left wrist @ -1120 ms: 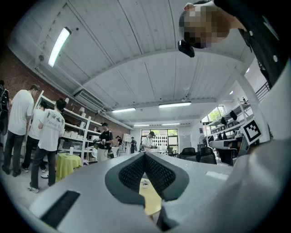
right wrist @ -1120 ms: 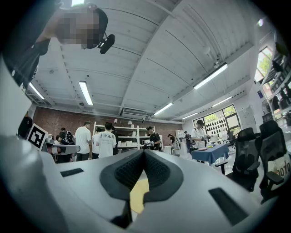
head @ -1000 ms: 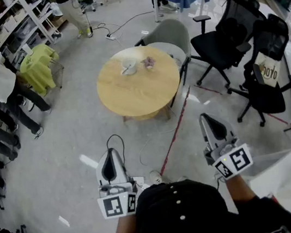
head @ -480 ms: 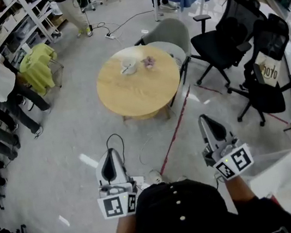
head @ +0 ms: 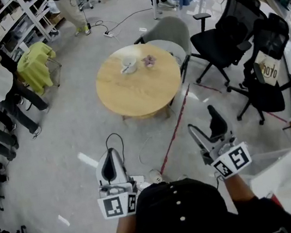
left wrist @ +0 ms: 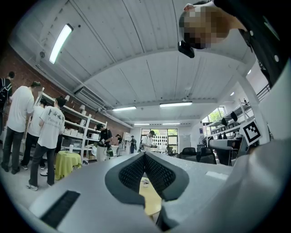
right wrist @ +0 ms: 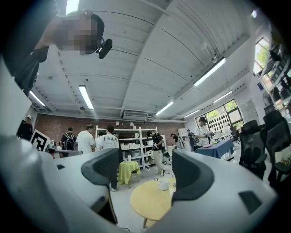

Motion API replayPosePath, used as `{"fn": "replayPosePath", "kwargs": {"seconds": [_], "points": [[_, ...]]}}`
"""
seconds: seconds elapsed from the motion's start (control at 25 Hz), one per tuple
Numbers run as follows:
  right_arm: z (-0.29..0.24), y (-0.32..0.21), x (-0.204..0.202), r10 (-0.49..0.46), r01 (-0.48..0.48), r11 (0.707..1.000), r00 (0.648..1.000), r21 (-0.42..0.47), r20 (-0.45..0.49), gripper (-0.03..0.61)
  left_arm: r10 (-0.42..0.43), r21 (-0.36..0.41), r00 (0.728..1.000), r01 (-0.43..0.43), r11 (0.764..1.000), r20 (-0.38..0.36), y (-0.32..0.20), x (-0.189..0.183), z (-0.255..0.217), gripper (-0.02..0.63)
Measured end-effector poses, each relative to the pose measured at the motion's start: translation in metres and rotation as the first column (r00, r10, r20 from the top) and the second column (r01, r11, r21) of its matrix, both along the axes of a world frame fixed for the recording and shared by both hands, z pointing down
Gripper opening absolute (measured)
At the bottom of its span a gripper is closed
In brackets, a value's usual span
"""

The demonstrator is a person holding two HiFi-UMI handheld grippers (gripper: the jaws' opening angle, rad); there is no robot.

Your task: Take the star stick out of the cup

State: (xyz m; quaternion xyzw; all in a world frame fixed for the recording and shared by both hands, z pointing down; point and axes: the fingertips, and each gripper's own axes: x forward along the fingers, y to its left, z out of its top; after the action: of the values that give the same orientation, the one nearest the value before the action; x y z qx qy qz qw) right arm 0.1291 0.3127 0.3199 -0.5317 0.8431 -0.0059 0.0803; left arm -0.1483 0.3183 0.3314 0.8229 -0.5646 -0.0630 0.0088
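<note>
Cup (head: pixel 128 64) near far edge of round table (head: pixel 131 96); star stick too small to tell. Chairs (head: pixel 221 39) crowd table's right edge, open floor (head: pixel 72 142) at near edge. Left gripper (head: pixel 110 153) pressed together, empty. Right gripper (head: pixel 201 118) just spread wide, empty.

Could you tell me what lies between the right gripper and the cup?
Head view: grey floor with a red line, then bare tabletop before the cup. The right gripper has just been opening its jaws, with nothing between them.
</note>
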Motion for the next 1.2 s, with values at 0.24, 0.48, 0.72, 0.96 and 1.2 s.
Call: {"fn": "replayPosePath", "kwargs": {"seconds": [0.24, 0.48, 0.72, 0.96, 1.2], "points": [[0.004, -0.015, -0.016, 0.046, -0.046, 0.999, 0.998, 0.013, -0.048, 0.334, 0.008, -0.01, 1.0, -0.008, 1.0, -0.008, -0.018, -0.023, 0.007, -0.003], [0.007, -0.027, -0.039, 0.08, -0.079, 0.997, 0.995, 0.011, -0.053, 0.334, 0.035, -0.013, 0.999, -0.035, 0.999, -0.006, -0.038, -0.051, 0.014, -0.003], [0.019, -0.044, -0.047, 0.105, -0.106, 0.994, 0.993, -0.02, -0.059, 0.333, 0.048, -0.032, 0.999, -0.048, 0.998, -0.009, -0.059, -0.067, 0.024, -0.003], [0.024, -0.067, -0.048, 0.125, -0.128, 0.992, 0.988, -0.022, -0.086, 0.333, 0.054, -0.039, 0.998, -0.054, 0.998, -0.01, -0.083, -0.065, 0.03, -0.003], [0.032, -0.114, -0.042, 0.113, -0.115, 0.993, 0.991, -0.022, -0.068, 0.33, 0.043, -0.037, 0.999, -0.043, 0.998, -0.002, -0.124, -0.057, 0.035, -0.003]]}}
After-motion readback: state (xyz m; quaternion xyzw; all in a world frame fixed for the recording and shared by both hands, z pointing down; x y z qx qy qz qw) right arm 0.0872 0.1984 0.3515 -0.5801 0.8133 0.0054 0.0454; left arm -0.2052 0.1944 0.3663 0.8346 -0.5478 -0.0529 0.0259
